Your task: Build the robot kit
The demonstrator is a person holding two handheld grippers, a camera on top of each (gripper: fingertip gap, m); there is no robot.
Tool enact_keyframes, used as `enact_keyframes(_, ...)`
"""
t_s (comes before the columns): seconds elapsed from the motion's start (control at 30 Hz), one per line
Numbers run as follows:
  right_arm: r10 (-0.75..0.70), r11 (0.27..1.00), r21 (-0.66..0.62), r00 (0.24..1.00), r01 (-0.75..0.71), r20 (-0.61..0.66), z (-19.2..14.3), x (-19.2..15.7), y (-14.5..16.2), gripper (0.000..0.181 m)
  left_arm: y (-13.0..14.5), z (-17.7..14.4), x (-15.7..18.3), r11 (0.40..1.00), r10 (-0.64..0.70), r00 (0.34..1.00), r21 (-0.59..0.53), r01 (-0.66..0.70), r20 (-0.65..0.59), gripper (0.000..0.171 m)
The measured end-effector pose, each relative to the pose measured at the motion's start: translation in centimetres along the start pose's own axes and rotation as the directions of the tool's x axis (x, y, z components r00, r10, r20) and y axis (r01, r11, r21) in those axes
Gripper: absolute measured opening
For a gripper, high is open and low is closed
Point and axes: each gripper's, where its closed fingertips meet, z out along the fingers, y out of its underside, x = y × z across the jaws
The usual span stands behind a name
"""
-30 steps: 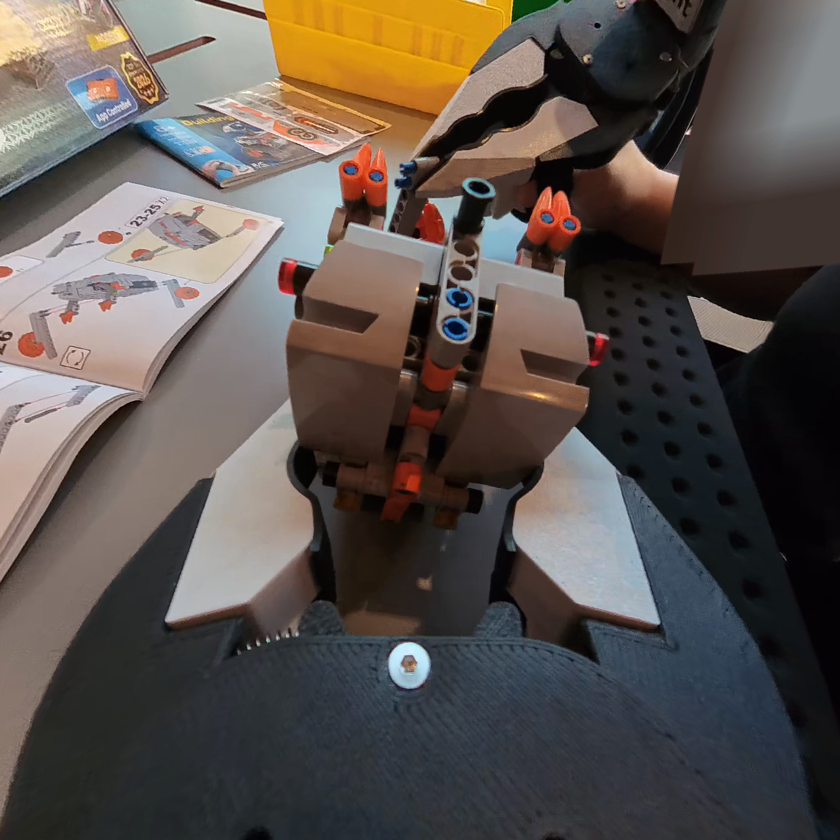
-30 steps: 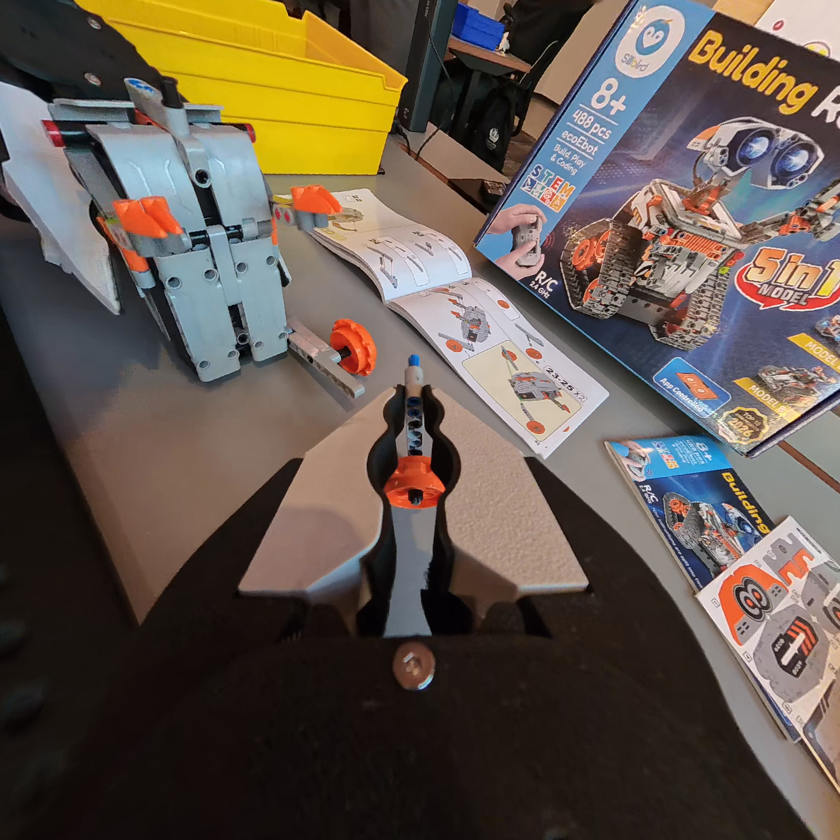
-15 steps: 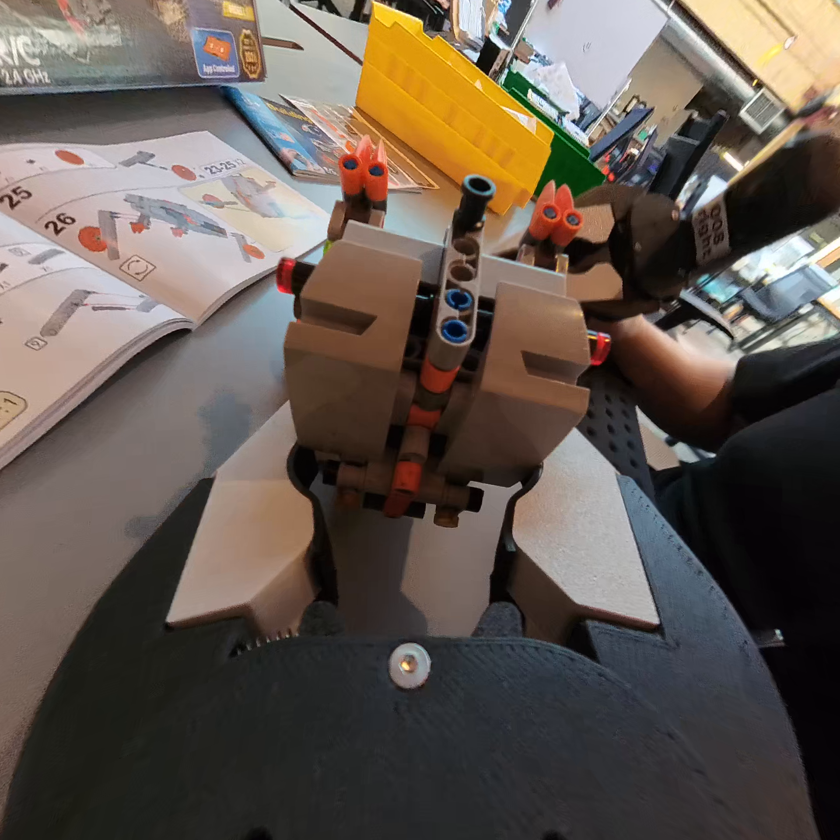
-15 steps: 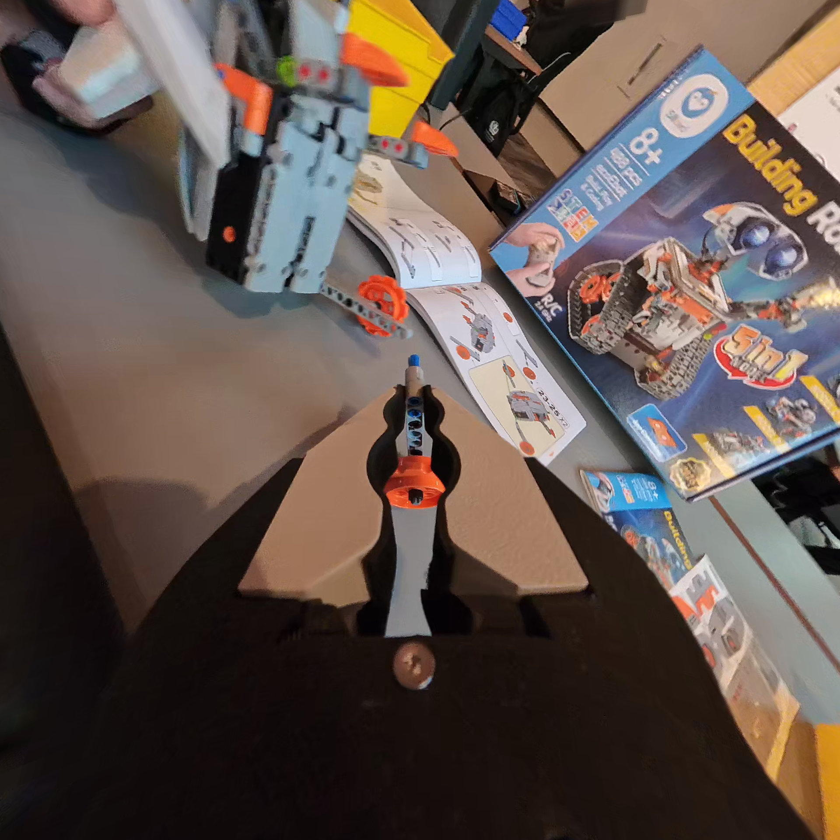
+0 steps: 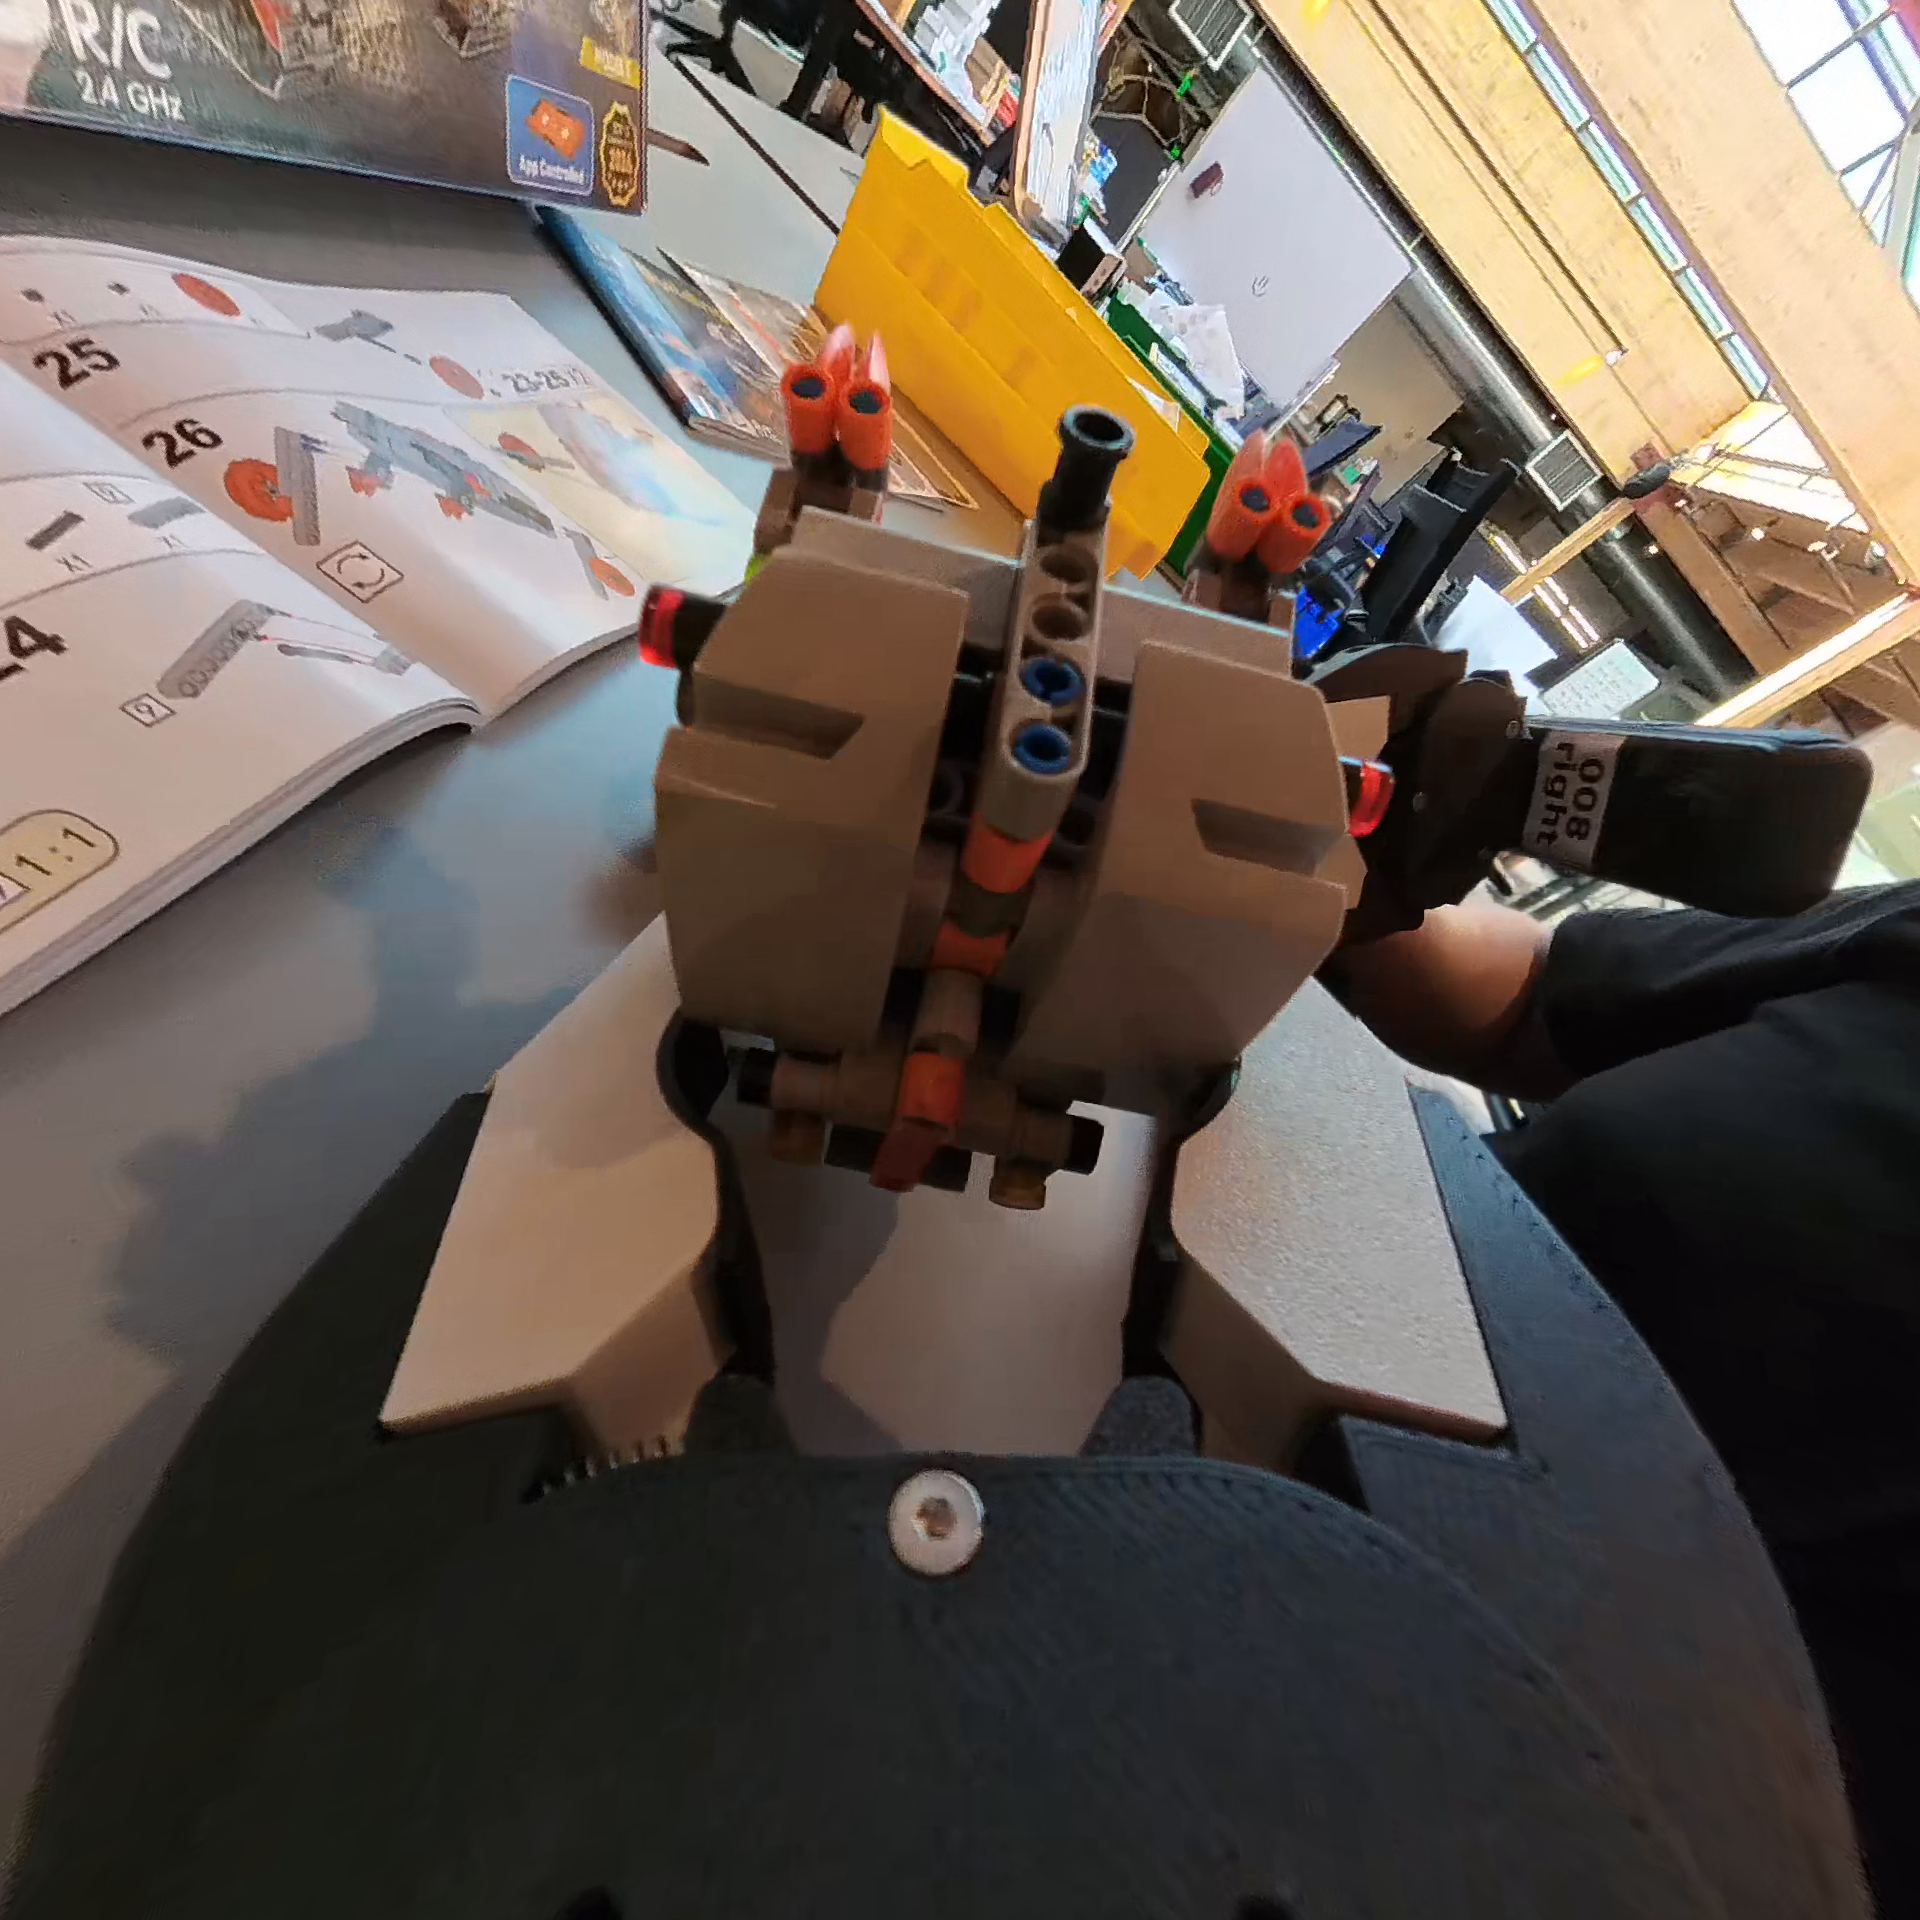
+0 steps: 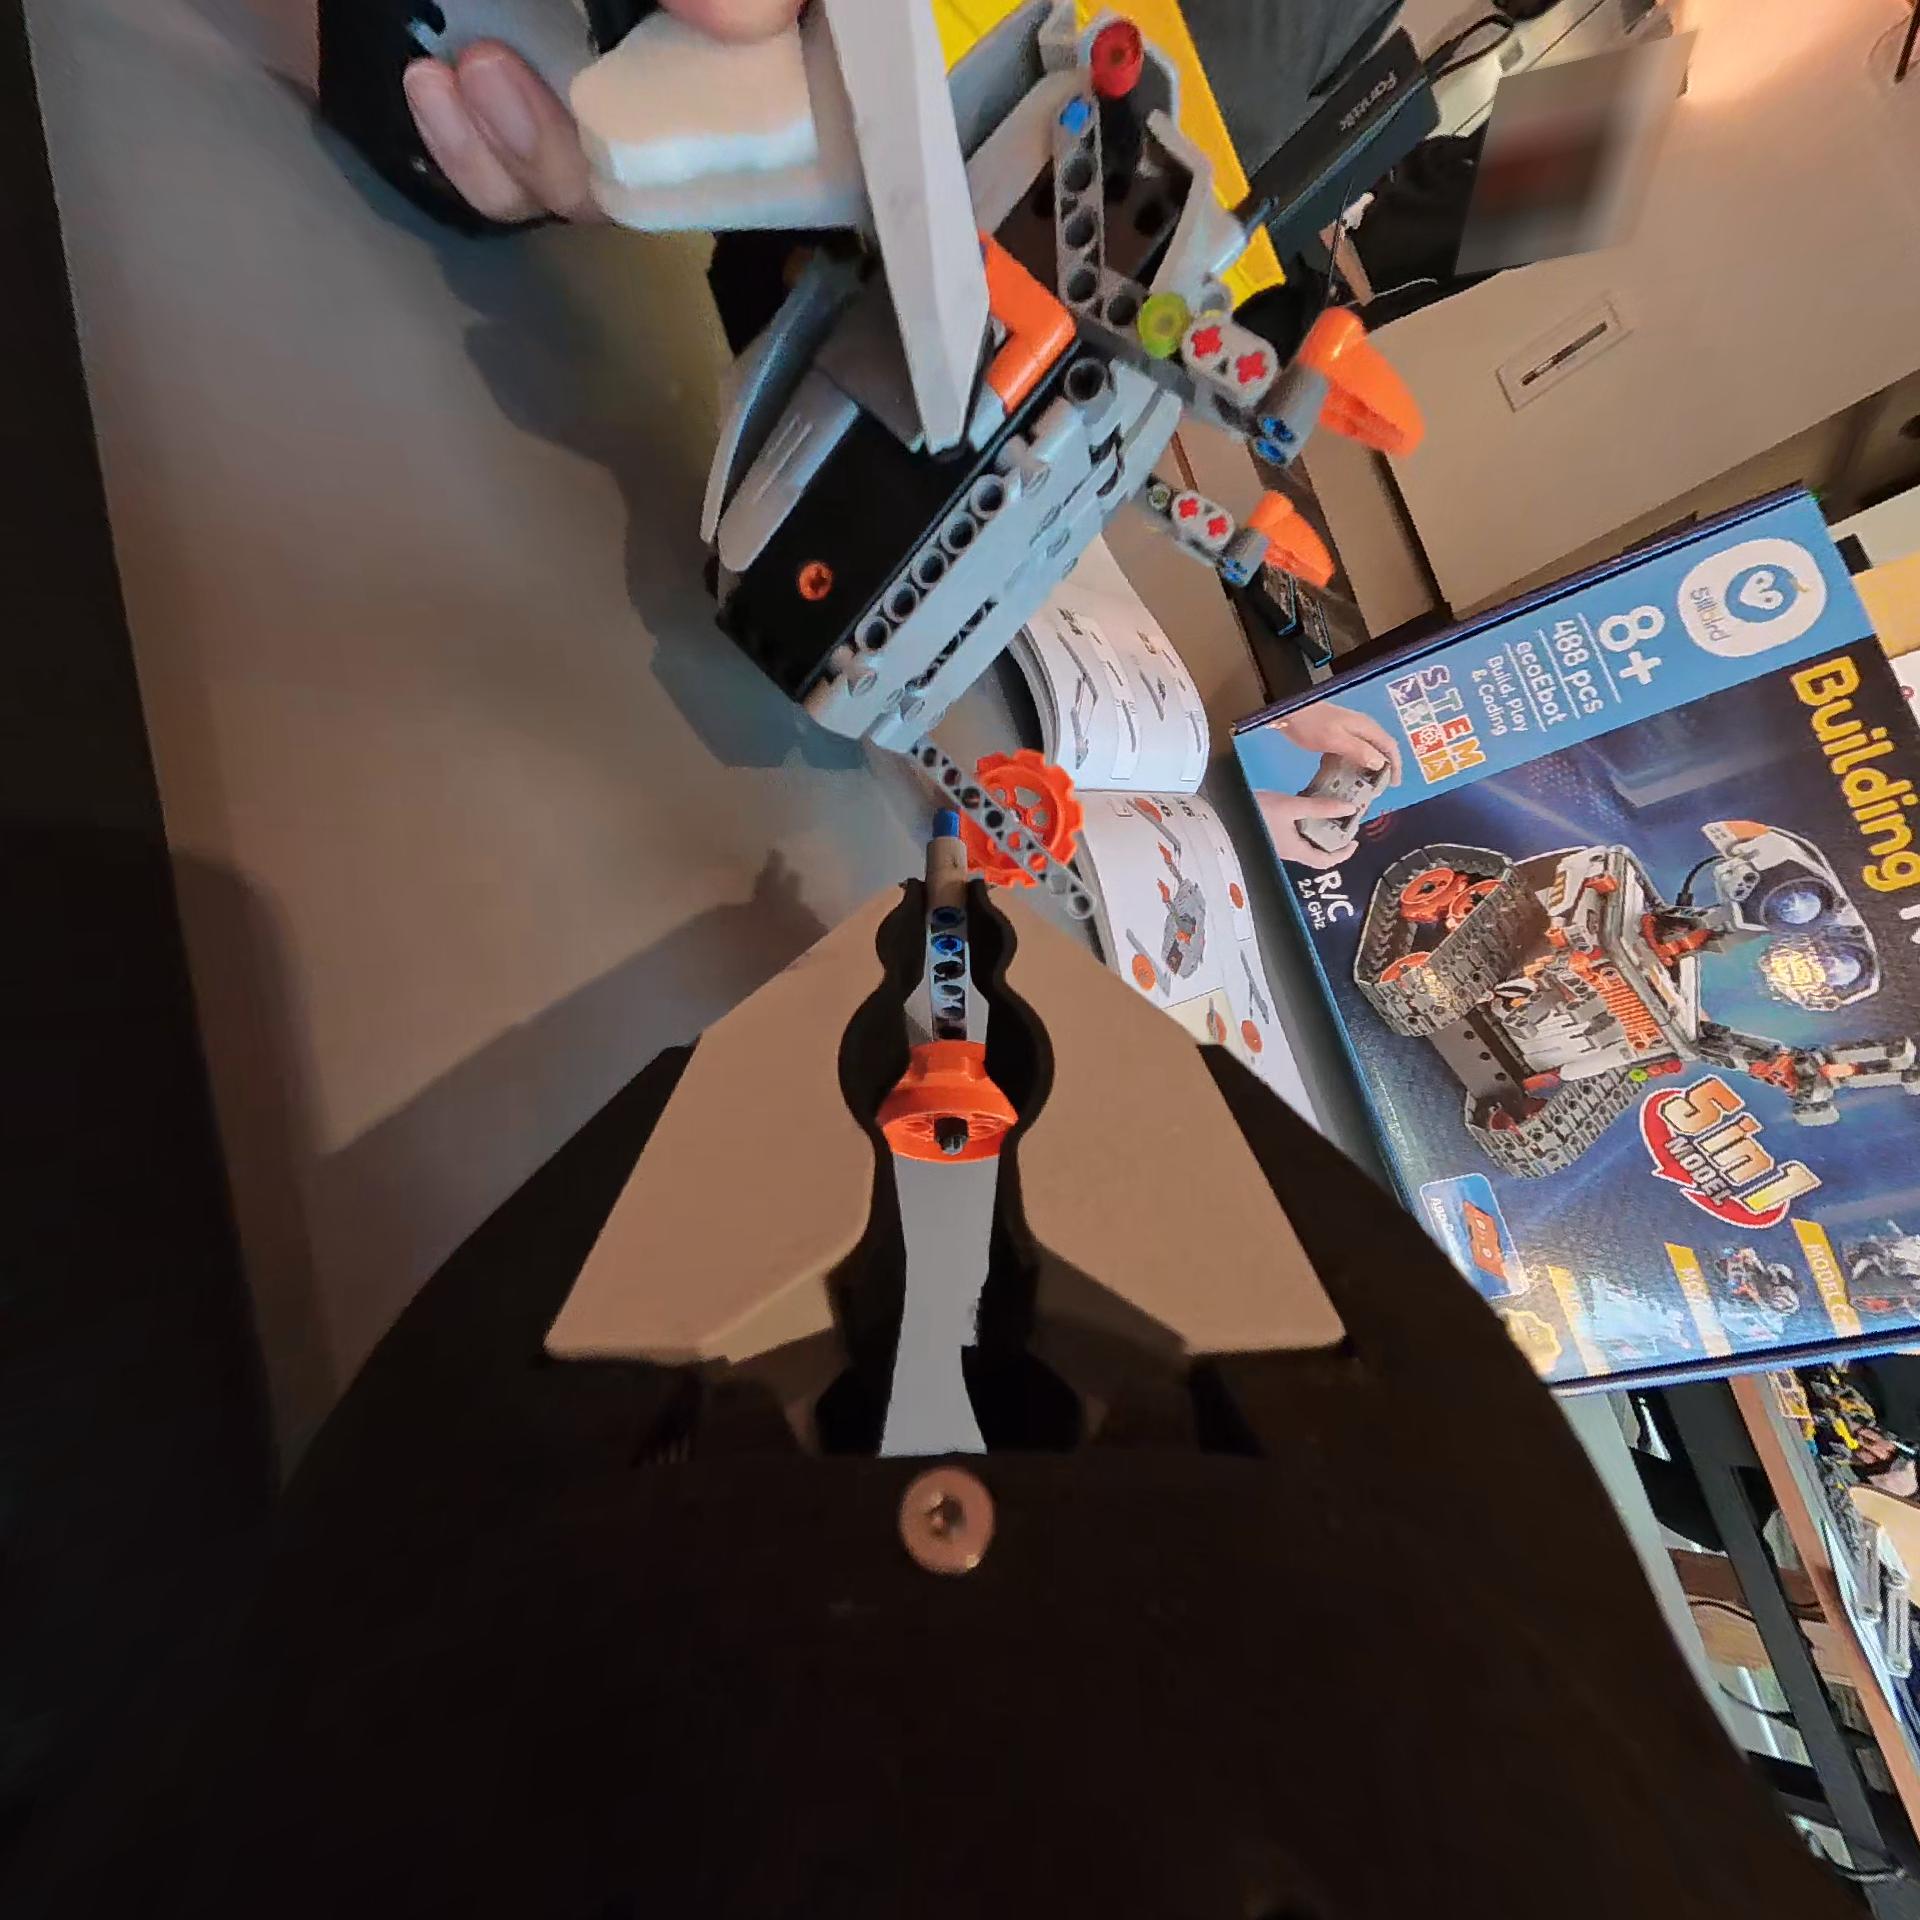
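Note:
My left gripper [image 5: 951,1049] is shut on a grey brick-built robot body [image 5: 831,810] with orange claws, and holds it tilted above the grey table [image 5: 312,1039]. In the right wrist view the same body [image 6: 966,499] hangs at the upper middle, clamped by the left gripper's pale finger [image 6: 914,208], with a hand [image 6: 488,125] behind. A grey beam with an orange gear [image 6: 1013,821] sticks out of its lower end. My right gripper [image 6: 943,904] is shut on a short grey beam with an orange hub [image 6: 945,1112]. Its blue-tipped end is close to that gear. The right gripper [image 5: 1455,790] also shows beside the body's right side.
An open instruction booklet [image 5: 312,499] lies at the left, also in the right wrist view [image 6: 1143,831]. A blue kit box [image 6: 1610,987] stands beyond it. Leaflets [image 5: 707,343] and a yellow bin [image 5: 997,343] are farther back. A person's dark-sleeved arm [image 5: 1662,987] is at the right. About 8 cm separates my left fingertips from my right.
My left gripper has lifted the robot body off the table and tilted it. My right gripper, still holding its beam, has moved from the body's front to its side, nearer the orange gear.

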Motion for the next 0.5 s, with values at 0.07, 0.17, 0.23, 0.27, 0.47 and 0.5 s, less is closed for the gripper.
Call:
enact_keyframes(0.07,0.016,1.000,0.000,1.000,-0.016,-0.001,-0.03,0.06,0.19,0.006,0.11,-0.12,0.07,1.000,0.023,1.000,-0.004,-0.023,0.012,0.089)
enact_keyframes(0.17,0.041,0.999,0.011,0.999,-0.041,-0.001,-0.17,0.19,0.26,0.006,0.25,-0.12,0.29,0.997,0.078,0.996,-0.013,-0.078,0.036,0.089)
enact_keyframes(0.23,0.052,0.998,0.019,0.999,-0.052,0.004,-0.23,0.20,0.29,0.006,0.47,-0.01,0.49,0.993,0.120,0.992,-0.026,-0.119,0.047,0.089)
enact_keyframes(0.27,0.057,0.998,0.021,0.998,-0.058,0.007,-0.24,0.20,0.31,0.006,0.59,0.07,0.61,0.990,0.137,0.989,-0.032,-0.135,0.050,0.089)
enact_keyframes(0.47,0.062,0.997,0.036,0.998,-0.063,0.026,-0.30,-0.03,0.02,0.006,0.81,0.32,0.91,0.985,0.173,0.983,-0.035,-0.172,0.057,0.088)
enact_keyframes(0.5,0.058,0.998,0.035,0.998,-0.059,0.027,-0.30,-0.08,0.02,0.006,0.83,0.30,0.95,0.983,0.180,0.982,-0.035,-0.178,0.058,0.088)
